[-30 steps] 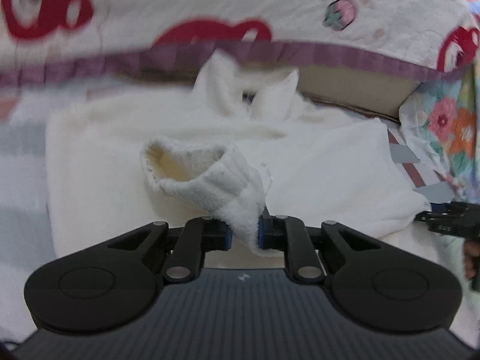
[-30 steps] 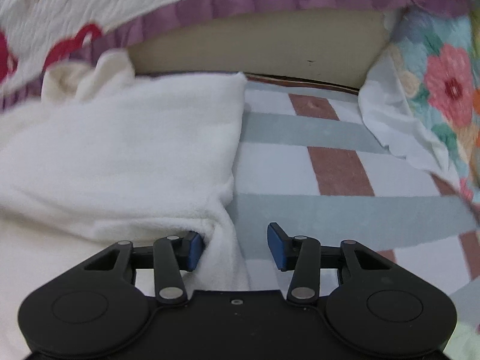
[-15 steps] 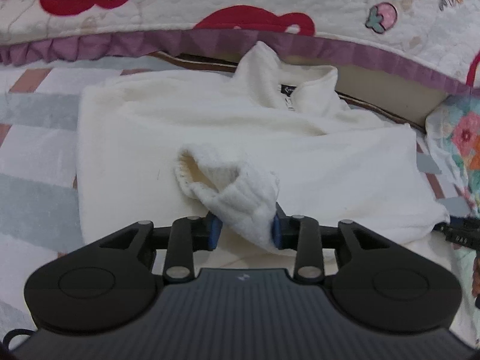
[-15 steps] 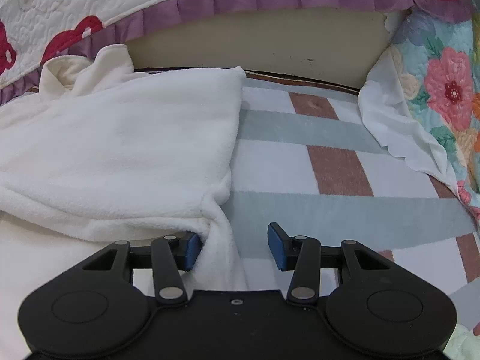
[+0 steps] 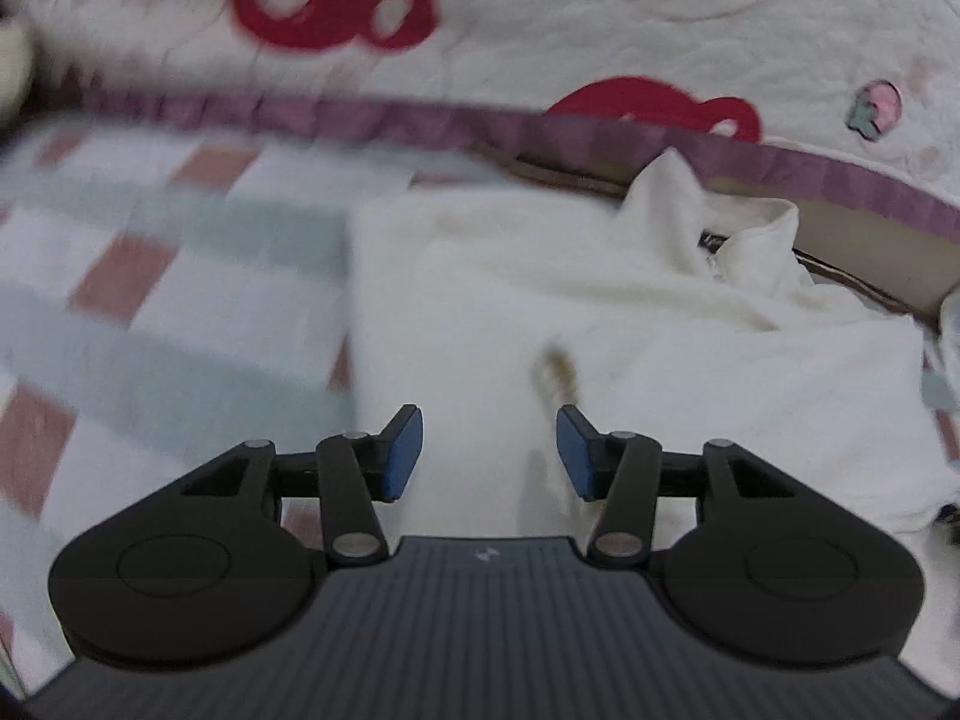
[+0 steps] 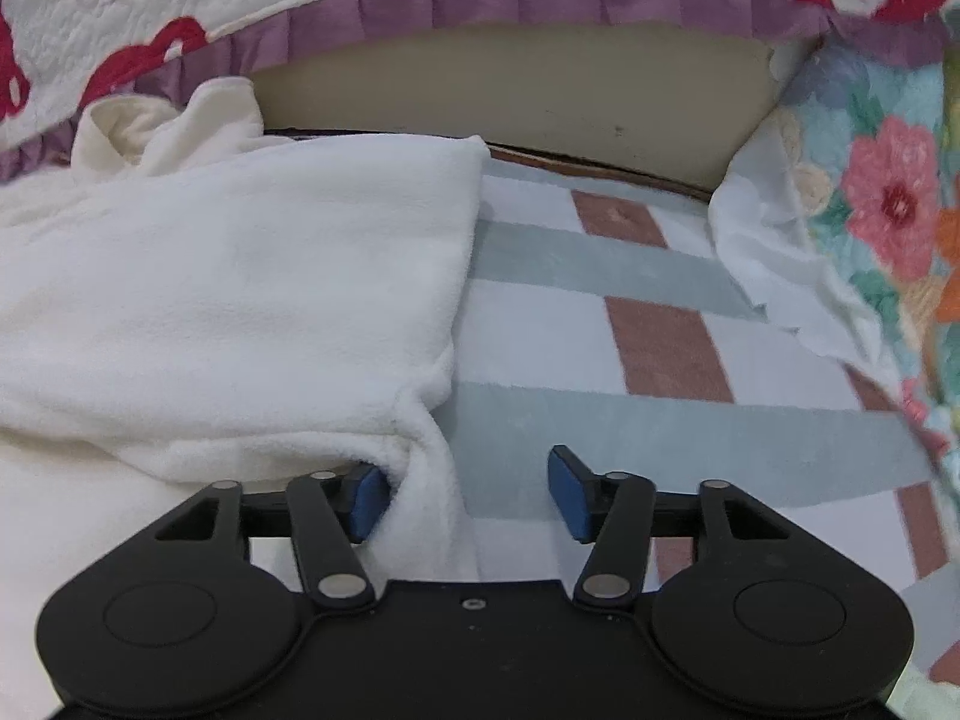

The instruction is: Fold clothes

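Note:
A white fleece top [image 5: 600,324] lies flat on the checked sheet, its collar [image 5: 720,228] toward the far right. In the left wrist view the sleeve cuff [image 5: 555,372] rests on the top just beyond my left gripper [image 5: 489,456]. That gripper's jaws are opening, and nothing is pinched between them. In the right wrist view the top [image 6: 240,288] fills the left half. My right gripper [image 6: 468,495] sits at the top's right edge with its jaws opening. A fold of fleece lies against the left pad, and the right pad is over bare sheet.
A quilt with red shapes and a purple ruffle [image 5: 420,114] hangs along the far side above a beige panel [image 6: 510,78]. A floral cloth [image 6: 888,198] lies bunched at the right. The checked sheet [image 6: 630,312] is bare to the right of the top, and to its left [image 5: 150,300].
My left gripper let go of the sleeve cuff, spread its jaws and swung left, and the cuff now lies on the top. My right gripper stayed in place and spread its jaws a little wider.

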`<action>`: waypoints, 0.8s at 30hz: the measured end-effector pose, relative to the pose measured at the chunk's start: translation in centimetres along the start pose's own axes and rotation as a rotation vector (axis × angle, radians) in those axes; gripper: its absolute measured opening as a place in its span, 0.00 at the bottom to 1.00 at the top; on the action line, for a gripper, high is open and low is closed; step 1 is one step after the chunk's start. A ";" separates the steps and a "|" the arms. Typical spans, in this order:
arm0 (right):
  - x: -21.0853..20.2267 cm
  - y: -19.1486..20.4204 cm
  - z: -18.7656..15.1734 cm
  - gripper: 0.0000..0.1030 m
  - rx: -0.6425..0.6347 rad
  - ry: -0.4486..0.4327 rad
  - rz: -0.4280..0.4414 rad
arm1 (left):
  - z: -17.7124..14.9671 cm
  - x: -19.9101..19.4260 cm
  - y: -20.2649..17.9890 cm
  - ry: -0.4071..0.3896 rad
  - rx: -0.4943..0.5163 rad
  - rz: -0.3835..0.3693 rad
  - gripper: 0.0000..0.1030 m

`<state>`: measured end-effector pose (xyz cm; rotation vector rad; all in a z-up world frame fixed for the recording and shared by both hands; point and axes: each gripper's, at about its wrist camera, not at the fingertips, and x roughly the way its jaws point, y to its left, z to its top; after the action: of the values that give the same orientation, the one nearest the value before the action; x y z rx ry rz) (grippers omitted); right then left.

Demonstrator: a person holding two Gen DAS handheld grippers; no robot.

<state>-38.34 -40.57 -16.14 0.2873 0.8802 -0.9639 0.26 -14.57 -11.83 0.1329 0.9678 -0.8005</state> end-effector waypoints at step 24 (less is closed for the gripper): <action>-13.5 -6.3 -8.4 0.63 0.122 0.109 0.255 | -6.8 -7.8 3.6 0.431 0.056 -0.075 0.59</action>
<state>-51.47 -31.33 -10.18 0.5472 0.8614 -0.7709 -4.41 -4.74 -10.60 0.3290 1.3621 -0.8868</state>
